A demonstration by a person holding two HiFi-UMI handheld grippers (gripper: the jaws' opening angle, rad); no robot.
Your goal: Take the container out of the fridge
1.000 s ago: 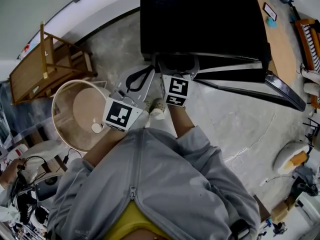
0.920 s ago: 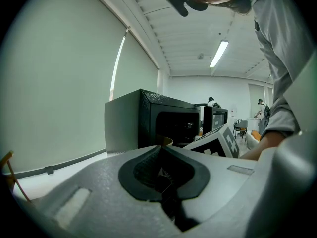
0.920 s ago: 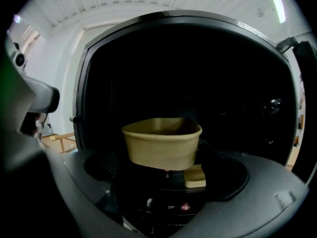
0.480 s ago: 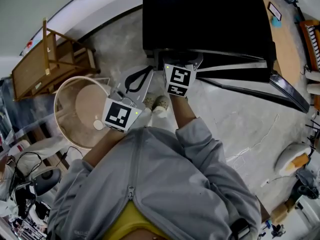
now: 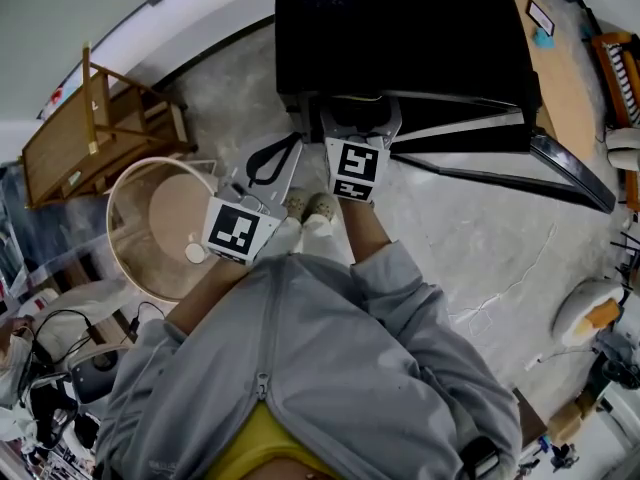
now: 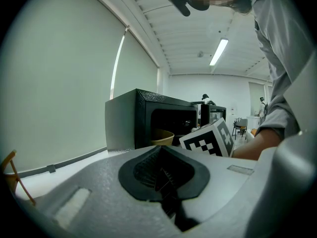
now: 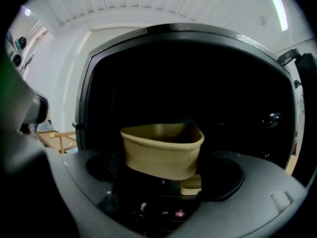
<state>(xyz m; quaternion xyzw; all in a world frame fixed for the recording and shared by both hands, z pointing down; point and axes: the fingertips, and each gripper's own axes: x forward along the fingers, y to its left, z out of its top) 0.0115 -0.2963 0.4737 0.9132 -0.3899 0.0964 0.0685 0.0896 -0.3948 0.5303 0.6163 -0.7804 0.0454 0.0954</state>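
The black fridge (image 5: 400,28) stands on the floor with its door (image 5: 560,168) swung open to the right. A tan container (image 7: 161,150) sits inside it, low in the opening, and also shows past the marker cube in the left gripper view (image 6: 161,137). My right gripper (image 7: 163,180) reaches into the fridge's mouth (image 5: 357,118). Its jaws stand wide on either side of the container and are closing, and the pads do not press on it. My left gripper (image 5: 265,163) hangs back at the fridge's left corner, its jaws shut on nothing (image 6: 163,177).
A round wicker basket (image 5: 135,193) stands on the floor to the left, with a wooden frame (image 5: 90,128) behind it. A wooden table (image 5: 560,78) runs along the upper right. The person's shoes (image 5: 312,208) are just in front of the fridge.
The right gripper has edged slightly towards the fridge opening and stays there. The left gripper has hardly moved.
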